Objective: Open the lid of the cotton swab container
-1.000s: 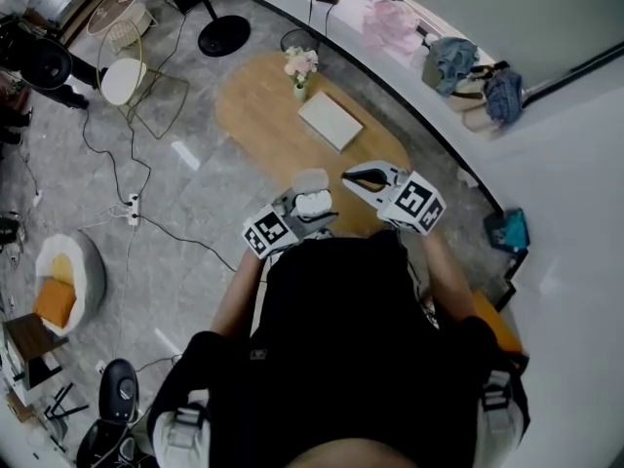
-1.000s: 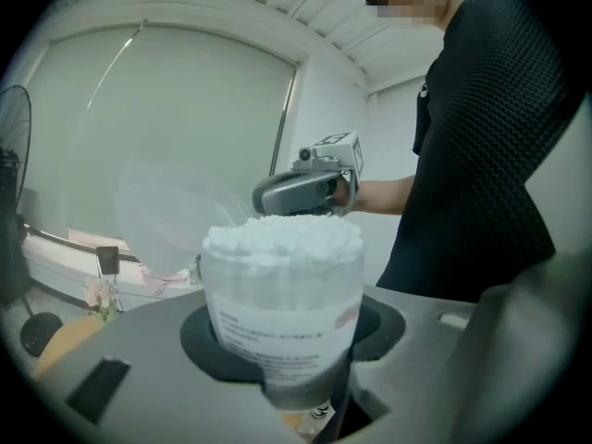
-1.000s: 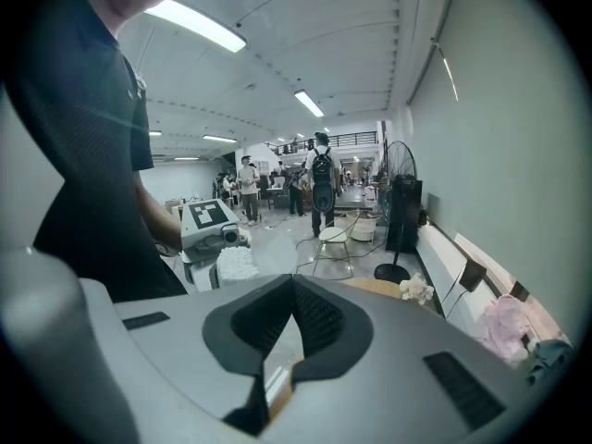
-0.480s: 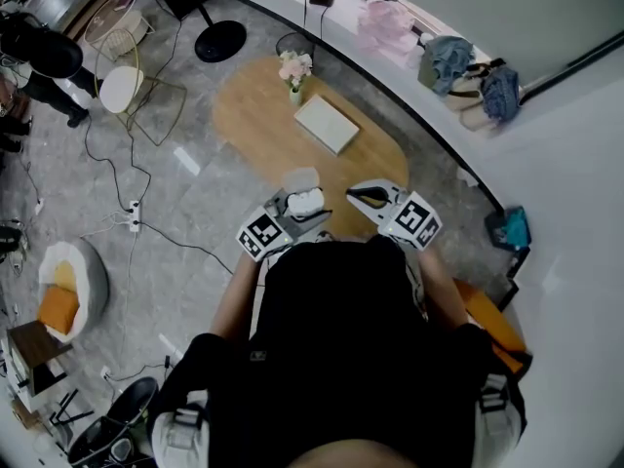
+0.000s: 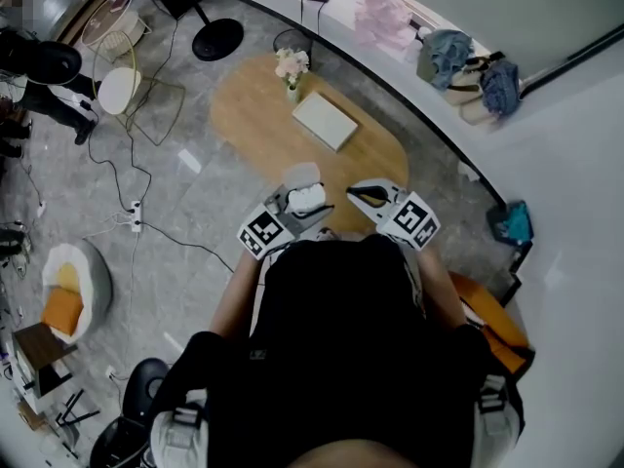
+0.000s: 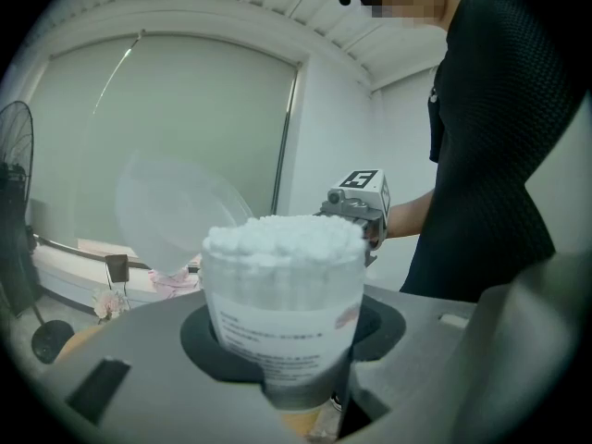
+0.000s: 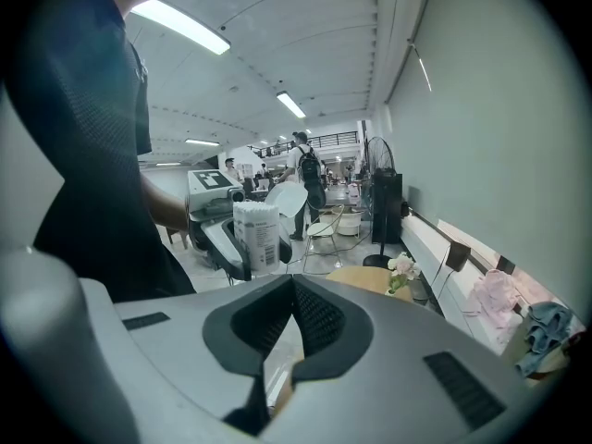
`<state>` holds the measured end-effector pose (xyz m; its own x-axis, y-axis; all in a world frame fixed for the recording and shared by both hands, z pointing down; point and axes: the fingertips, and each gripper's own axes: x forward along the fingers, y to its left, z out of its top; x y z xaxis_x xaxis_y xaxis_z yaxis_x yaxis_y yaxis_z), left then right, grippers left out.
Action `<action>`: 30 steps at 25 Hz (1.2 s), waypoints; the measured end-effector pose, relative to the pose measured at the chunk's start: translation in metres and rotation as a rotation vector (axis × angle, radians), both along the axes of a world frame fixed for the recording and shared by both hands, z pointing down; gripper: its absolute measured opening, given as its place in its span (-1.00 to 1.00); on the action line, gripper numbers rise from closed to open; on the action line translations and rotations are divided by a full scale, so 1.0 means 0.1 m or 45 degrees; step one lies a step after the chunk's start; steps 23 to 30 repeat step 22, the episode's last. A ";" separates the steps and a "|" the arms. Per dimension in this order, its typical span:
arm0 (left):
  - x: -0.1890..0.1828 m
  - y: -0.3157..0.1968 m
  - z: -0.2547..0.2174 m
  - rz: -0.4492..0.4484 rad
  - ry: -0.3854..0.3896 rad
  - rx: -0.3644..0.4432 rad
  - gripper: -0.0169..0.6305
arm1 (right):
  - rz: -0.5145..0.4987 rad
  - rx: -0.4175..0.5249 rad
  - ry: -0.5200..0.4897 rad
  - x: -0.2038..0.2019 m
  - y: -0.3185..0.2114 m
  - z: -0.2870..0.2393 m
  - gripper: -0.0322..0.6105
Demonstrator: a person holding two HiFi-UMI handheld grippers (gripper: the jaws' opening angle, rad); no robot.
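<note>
Oval wooden table (image 5: 253, 115) — flower vase (image 5: 293, 69), flat white box (image 5: 329, 121) on top

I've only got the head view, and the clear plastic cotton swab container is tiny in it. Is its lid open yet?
Observer: Yes. In the left gripper view the translucent lid stands tilted back off the mouth of the clear plastic cotton swab container, and the white swab tips are exposed.
Operator: Is the container actually gripped?
Observer: Yes, the left gripper holds it upright in the air, with its lower part between the jaws.
Operator: And the other hand's gripper?
Observer: The right gripper is shut with nothing between its jaws, and it is clear of the container.
</note>
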<state>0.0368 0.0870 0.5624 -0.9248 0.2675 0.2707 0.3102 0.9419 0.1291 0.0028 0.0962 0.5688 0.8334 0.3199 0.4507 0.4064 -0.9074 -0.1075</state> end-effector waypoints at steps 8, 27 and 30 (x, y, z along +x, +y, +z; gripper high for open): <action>0.01 0.01 0.07 -0.034 0.037 0.009 -0.34 | -0.063 -0.007 -0.048 -0.01 0.04 0.05 -0.91; -0.07 -0.04 0.10 -0.015 0.058 0.000 -0.34 | -0.065 0.004 -0.086 -0.09 0.05 0.13 -0.91; -0.07 -0.04 0.10 -0.015 0.058 0.000 -0.34 | -0.065 0.004 -0.086 -0.09 0.05 0.13 -0.91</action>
